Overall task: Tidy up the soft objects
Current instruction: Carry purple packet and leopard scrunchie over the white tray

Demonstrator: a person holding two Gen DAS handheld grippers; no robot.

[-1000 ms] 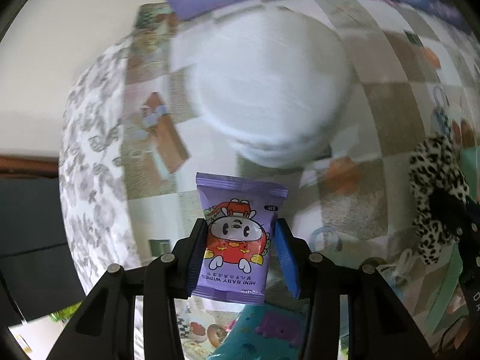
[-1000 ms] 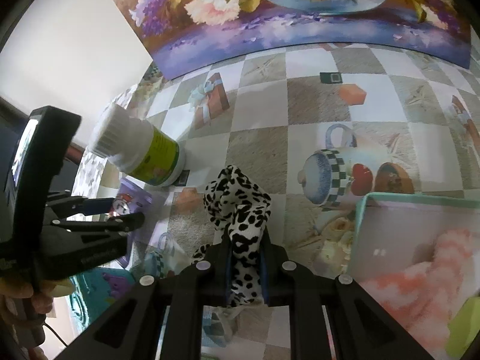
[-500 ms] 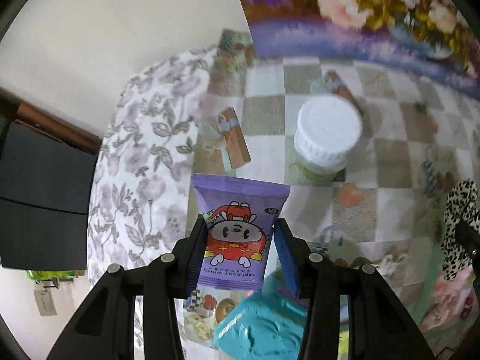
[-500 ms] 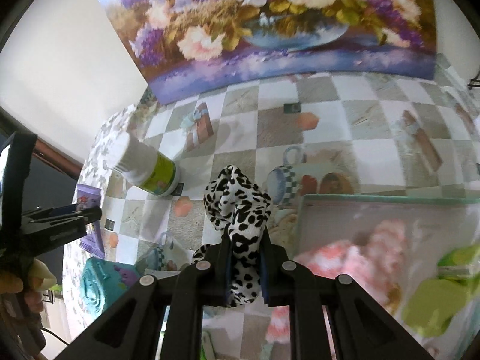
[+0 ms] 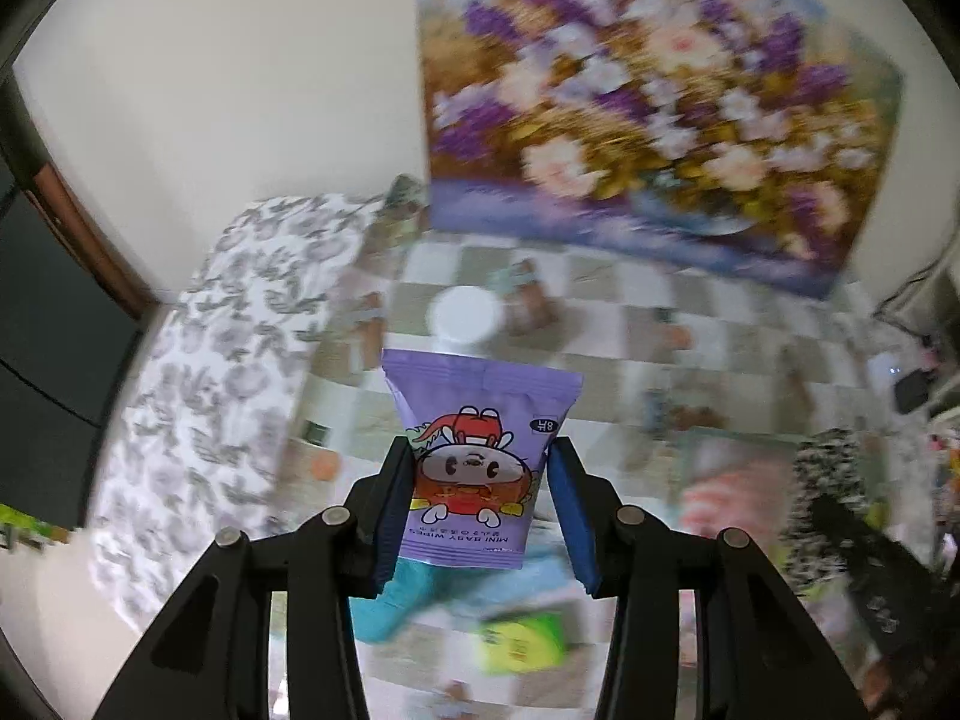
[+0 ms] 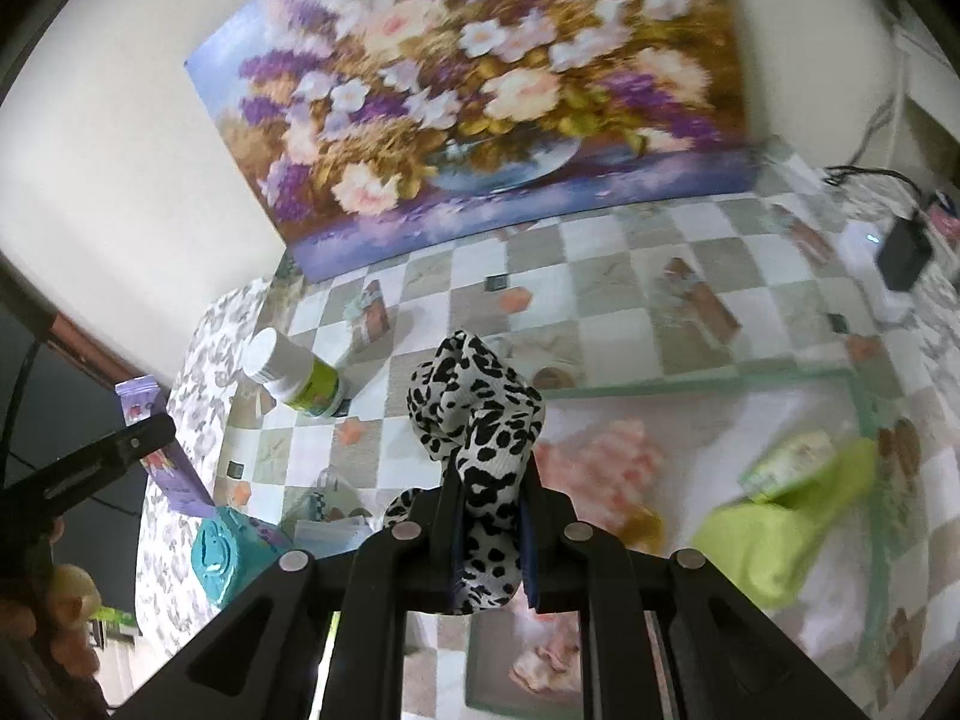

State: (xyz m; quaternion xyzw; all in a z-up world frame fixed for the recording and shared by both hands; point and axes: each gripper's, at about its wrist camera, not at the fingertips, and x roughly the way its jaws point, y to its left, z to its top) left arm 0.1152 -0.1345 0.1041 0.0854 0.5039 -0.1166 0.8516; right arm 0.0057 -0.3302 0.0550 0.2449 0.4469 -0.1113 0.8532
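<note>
A checkered oilcloth [image 6: 606, 276] printed with cups and gift boxes covers the bench, and a grey leaf-patterned cloth [image 5: 216, 348] hangs over its left edge. A large flower painting [image 6: 480, 90] leans against the pale wall along the far edge. At the far right corner lie a black adapter [image 6: 903, 252] and its cable.

The left gripper [image 5: 480, 498] pinches a purple wipes pack [image 5: 480, 456] between its blue-padded fingers, lifted above the bench near the left edge. The pack shows a cartoon face and, upside down, the words "MINI BABY WIPES"; a small tag near its top is too small to read. The right gripper [image 6: 489, 531] has its fingers pressed onto a leopard-print fabric piece [image 6: 474, 414], which curls up above them, over the near left rim of a shallow green-edged tray [image 6: 708, 381].

The tray takes up the right half of the bench and holds a pink fluffy item [image 6: 600, 462] and a lime-green soft item [image 6: 786, 528] with a label too blurred to read. A white-capped bottle [image 6: 294, 381] with a green and yellow label stands near the left edge, well apart from the tray. A teal case [image 6: 225, 552] lies at the near left corner, just below the wipes pack. The middle of the oilcloth, between bottle, painting and tray, is bare.
</note>
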